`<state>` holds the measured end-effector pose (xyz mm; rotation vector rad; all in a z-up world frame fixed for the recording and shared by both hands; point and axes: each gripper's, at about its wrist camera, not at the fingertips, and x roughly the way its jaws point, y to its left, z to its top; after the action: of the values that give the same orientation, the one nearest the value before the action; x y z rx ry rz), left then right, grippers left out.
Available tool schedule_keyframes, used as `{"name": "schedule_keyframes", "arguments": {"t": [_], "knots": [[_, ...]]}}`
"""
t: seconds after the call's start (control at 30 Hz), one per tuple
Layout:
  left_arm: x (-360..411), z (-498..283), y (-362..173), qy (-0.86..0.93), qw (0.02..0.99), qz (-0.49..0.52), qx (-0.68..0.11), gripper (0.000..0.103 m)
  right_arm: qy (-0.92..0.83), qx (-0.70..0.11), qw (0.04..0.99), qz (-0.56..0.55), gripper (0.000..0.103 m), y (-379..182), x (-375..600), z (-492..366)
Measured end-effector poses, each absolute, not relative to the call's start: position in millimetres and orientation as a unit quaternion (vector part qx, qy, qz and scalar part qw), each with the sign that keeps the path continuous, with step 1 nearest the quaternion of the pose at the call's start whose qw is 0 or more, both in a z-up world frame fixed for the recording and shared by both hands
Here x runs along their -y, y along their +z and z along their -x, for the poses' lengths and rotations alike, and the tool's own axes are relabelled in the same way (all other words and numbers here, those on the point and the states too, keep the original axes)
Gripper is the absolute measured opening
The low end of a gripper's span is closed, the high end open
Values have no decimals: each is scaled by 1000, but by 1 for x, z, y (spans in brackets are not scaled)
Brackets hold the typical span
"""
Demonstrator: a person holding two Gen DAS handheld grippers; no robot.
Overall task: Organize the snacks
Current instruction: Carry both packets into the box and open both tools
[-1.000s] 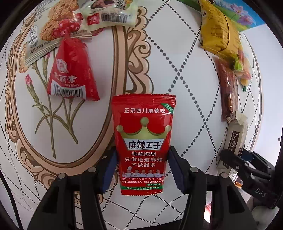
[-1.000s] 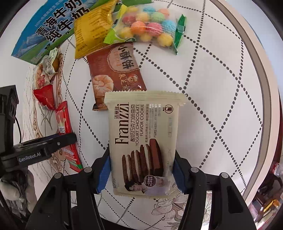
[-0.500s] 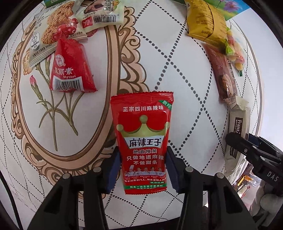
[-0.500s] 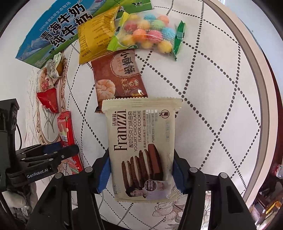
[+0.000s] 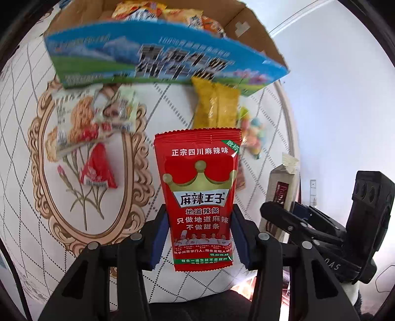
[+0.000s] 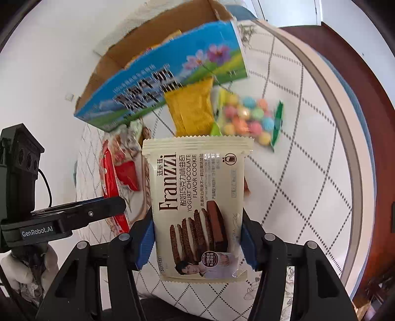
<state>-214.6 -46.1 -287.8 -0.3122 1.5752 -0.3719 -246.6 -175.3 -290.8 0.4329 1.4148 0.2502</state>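
Snacks are split between the two hand-held grippers and the round table with its white quilted cloth [image 5: 118, 276]. The left gripper [image 5: 201, 238] clamps a red foil packet of spicy strips with a gold crown printed on it [image 5: 200, 195]; its blue pads [image 5: 160, 237] press both lower edges, and the packet stands upright, clear of the cloth. The jaws have just been closing on it. Beside it, the right gripper [image 6: 197, 243] is closed the same way on a cream plastic pack of yogurt chocolate cookies [image 6: 197, 205], which also hangs above the table, upright between blue pads [image 6: 145, 240]. These jaws too have just been narrowing, with the pack between them.

Below and beyond them, more snacks lie loose on the cloth. A small red triangular pouch [image 5: 97, 170] sits inside the gold oval frame printed on the cloth, just beside a pale biscuit wrapper [image 5: 71, 123] and a small white packet [image 5: 118, 113]. A yellow crinkled bag [image 6: 190, 111] rests against the foot of a blue-and-green cardboard milk carton box [image 6: 158, 81], and a clear bag of pastel candy balls with green ends [image 6: 249, 118] lies just to its right. The box stands open at the far edge, with orange and yellow bags [image 5: 158, 10] visible inside, though blur hides their details.
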Motion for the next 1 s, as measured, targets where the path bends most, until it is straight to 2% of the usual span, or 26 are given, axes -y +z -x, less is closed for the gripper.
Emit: {"name": "schedule_keyframes", "arguments": {"t": [0.27, 0.4, 0.6, 0.87, 1.0], "knots": [[56, 98, -215, -188, 713, 140, -661, 45, 136, -577, 792, -147, 62, -211, 164, 140], [53, 30, -210, -170, 717, 126, -664, 45, 128, -570, 805, -108, 62, -197, 160, 77], [49, -33, -251, -130, 685, 117, -707, 45, 106, -604, 786, -80, 62, -222, 156, 6], [56, -51, -294, -107, 655, 96, -742, 47, 95, -648, 752, -76, 62, -275, 154, -34], [59, -49, -306, -90, 646, 70, -755, 49, 93, -673, 731, -73, 66, -295, 156, -34]]}}
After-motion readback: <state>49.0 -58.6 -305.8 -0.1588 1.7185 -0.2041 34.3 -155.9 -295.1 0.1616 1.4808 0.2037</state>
